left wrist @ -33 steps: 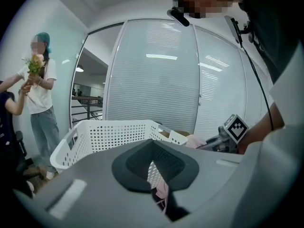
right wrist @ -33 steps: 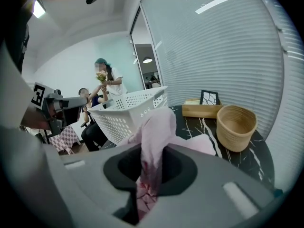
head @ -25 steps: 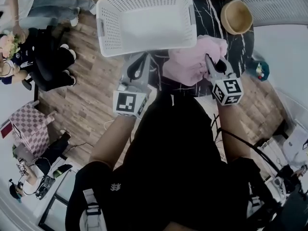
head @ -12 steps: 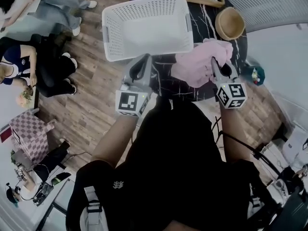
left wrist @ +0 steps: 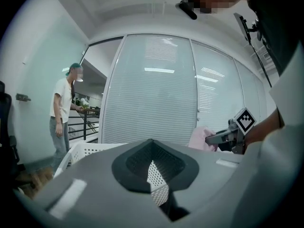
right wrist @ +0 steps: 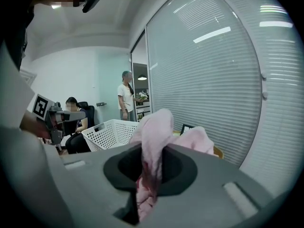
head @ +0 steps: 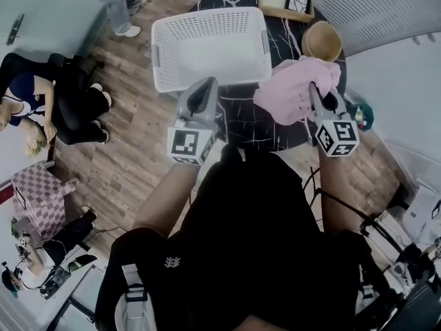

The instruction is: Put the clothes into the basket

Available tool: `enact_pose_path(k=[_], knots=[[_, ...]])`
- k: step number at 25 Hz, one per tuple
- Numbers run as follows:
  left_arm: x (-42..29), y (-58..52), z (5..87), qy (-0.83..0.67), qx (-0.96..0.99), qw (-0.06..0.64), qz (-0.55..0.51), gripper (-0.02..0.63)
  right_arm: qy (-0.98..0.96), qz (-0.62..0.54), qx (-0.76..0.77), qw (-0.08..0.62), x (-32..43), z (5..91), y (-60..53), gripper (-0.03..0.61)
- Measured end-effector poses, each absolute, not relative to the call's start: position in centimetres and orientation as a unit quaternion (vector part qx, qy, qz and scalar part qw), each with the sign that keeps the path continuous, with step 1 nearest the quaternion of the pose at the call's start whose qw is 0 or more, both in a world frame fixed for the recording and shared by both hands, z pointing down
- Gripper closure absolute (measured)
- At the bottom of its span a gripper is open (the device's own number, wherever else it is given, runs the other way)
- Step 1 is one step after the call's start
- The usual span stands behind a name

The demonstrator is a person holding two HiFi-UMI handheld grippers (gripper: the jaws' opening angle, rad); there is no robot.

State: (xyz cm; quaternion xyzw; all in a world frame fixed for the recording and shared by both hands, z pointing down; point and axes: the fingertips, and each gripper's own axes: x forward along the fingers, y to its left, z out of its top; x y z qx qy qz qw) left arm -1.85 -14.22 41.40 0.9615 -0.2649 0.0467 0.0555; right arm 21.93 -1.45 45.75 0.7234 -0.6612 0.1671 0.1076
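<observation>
- Basket [head: 165, 54]: white, perforated, sits on the near-left part of the round black bench [head: 255, 126]. Inside looks bare, no clothes in it yet.
- Clothes: only 1 item seen, a pink garment [head: 293, 92], bunched up just right of the basket, over the bench's right side. Not in the basket.
- Right gripper [head: 317, 94]: fingers clenched on the pink garment. Right gripper view shows a fold of cloth pinched in the gap, the rest billowing above and beyond the fingers. Can't tell whether its lower part touches the bench.
- Left gripper [head: 207, 87]: tip at the basket's near rim. Left gripper view shows a sliver of perforated white wall wedged in the narrow gap, so the fingers look clamped on the basket's near wall. Prob. steadying it.
- Other stuff on the bench, far side: wooden bowl [head: 322, 41] and a tray with a small frame [head: 286, 2]. Both apart from the garment; not part of the job.
- Progress (my read): grasp done, transfer not done. Garment is in hand but outside the basket.
- Left to do: carry it left over the rim, release it inside. No other clothes visible, so prob. one drop finishes it.
</observation>
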Motion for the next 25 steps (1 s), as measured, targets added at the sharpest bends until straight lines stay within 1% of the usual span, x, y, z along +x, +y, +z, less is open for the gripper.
enact_pose_path(k=[9, 25], knots=[[-1.5, -14.1, 39.6, -0.269, 0.96, 0.058, 0.049, 0.607, -0.664, 0.133, 0.729, 0.098, 23.0, 41.8, -1.9, 0.528], [-0.6, -16.6, 34.4, -0.271, 0.962, 0.018, 0.017, 0.607, -0.67, 0.064, 0.736, 0.075, 24.1, 34.4, -4.9, 0.529]])
